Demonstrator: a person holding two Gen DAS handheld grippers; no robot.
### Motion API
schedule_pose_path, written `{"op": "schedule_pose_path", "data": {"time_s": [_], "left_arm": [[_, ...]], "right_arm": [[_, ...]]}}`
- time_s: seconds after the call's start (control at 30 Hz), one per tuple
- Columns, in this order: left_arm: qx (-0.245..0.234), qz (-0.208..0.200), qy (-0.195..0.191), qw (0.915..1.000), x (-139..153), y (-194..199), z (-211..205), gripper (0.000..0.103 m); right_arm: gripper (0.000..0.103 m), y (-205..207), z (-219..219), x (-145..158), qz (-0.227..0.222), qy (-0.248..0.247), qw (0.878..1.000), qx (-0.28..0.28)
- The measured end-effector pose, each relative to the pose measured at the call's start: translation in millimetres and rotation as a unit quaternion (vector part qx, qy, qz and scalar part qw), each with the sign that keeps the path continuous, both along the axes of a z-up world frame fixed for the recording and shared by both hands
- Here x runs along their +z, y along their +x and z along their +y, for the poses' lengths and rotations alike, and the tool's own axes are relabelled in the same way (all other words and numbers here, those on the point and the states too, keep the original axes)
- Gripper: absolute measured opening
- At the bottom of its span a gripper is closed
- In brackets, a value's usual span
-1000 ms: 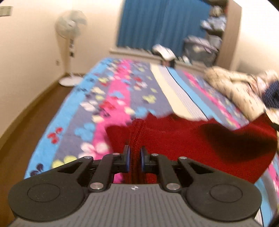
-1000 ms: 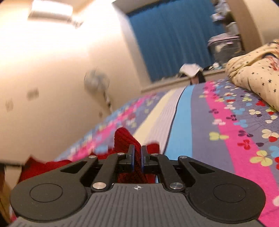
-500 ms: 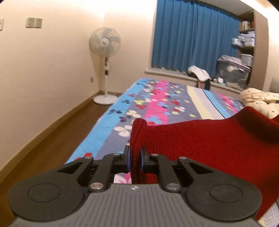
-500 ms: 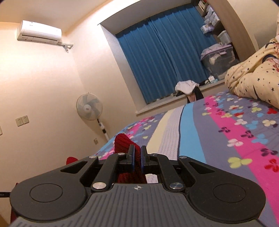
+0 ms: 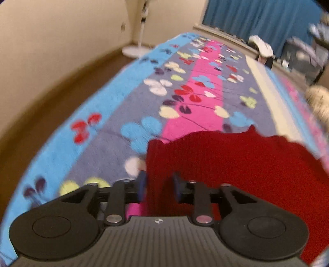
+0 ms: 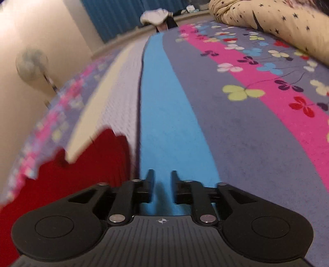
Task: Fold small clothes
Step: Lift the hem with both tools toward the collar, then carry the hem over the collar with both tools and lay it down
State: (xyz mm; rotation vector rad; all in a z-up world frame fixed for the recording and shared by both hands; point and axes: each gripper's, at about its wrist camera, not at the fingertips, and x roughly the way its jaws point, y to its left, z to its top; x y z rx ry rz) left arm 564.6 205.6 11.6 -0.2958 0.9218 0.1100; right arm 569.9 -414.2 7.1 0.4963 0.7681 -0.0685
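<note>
Left wrist view: my left gripper (image 5: pixel 159 188) has its jaws parted, with the edge of the red knit garment (image 5: pixel 236 164) lying between them. The cloth passes through the gap; the frame is blurred, so I cannot tell whether either pad touches it. I read this as released, not clamped. The garment lies on the flowered bedspread (image 5: pixel 127 106), spread toward the right of this view, its far edge uneven and crossing the pink stripe. Beyond the bed's left side I see brown floor (image 5: pixel 41 98) and the base of a standing fan (image 5: pixel 133 50).

Right wrist view: my right gripper (image 6: pixel 162 185) is also parted and empty; only the blue stripe of the bedspread shows between its fingers. The garment (image 6: pixel 78 172) sits just left of this gripper, near it, not inside the jaws. A cream star-print quilt (image 6: pixel 267 18) is bunched at the far right, well apart from the work.

Judgement on step: the garment looks laid out flat, so I am at the end of the spreading step with the first fold not yet made. The far edge looks rumpled.

Next move calls for: smoothing the far edge, then re-gripping one side with both grippers at matching points along one edge, and carrying it over onto the opposite side. Risk: the thick knit may bunch in a shallow grasp.
</note>
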Motion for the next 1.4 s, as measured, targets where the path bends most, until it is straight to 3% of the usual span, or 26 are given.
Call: {"op": "schedule_pose_path", "data": {"time_s": [0.03,0.13,0.23,0.37,0.57,0.63,0.67,0.7,0.93,0.97,1.0,1.07,1.17,1.23,1.3,1.4], "left_arm": [[0.001,0.008,-0.028,0.9996,-1,-1,3,0.051],[0.014,0.03,-0.071,0.9969,-8,-5,11,0.062],[0.037,0.04,-0.126,0.9905,-10,-11,22,0.062],[0.043,0.044,-0.159,0.9853,-16,-10,25,0.063],[0.035,0.043,-0.205,0.9772,-22,-11,26,0.065],[0.019,0.042,-0.198,0.9792,-24,-10,19,0.061],[0.002,0.037,-0.19,0.9811,-24,-8,14,0.037],[-0.019,0.03,-0.189,0.9813,-24,-7,9,0.033],[-0.066,-0.004,-0.166,0.984,-17,-5,-16,0.016],[-0.074,-0.007,-0.163,0.9838,-15,-5,-21,0.016],[-0.081,-0.009,-0.158,0.9841,-13,-5,-25,0.016],[-0.09,-0.005,-0.152,0.9843,-12,-7,-29,0.019],[-0.074,0.012,-0.124,0.9895,-8,-13,-28,0.042],[-0.066,0.017,-0.113,0.9913,0,-24,-23,0.043],[-0.075,0.047,-0.104,0.9906,8,-36,-21,0.049],[-0.102,0.078,-0.096,0.9871,20,-58,-19,0.053]], "right_arm": [[0.049,-4,-6,5,-0.022,0.021,0.999,0.008],[0.06,-8,-9,8,-0.04,0.061,0.996,0.054],[0.067,-8,1,-4,-0.008,0.088,0.99,0.11],[0.068,-6,15,-14,-0.001,0.086,0.988,0.127],[0.038,-19,25,-4,-0.013,0.072,0.988,0.135],[0.031,-28,21,0,-0.009,0.087,0.989,0.121],[0.03,-30,18,3,-0.003,0.095,0.989,0.11],[0.028,-33,17,7,-0.001,0.096,0.99,0.104],[0.021,-96,5,39,0.016,0.08,0.995,0.056],[0.019,-109,0,42,0.021,0.08,0.996,0.039],[0.01,-122,-6,44,0.026,0.082,0.996,0.019],[0.011,-145,-20,46,0.03,0.085,0.996,-0.014],[0.016,-159,-27,37,0.044,0.09,0.995,-0.005],[0.028,-166,-33,38,0.036,0.088,0.995,-0.026],[0.029,-176,-39,43,0.021,0.095,0.994,-0.049],[0.06,-185,-39,46,0.033,0.095,0.994,-0.04]]}}
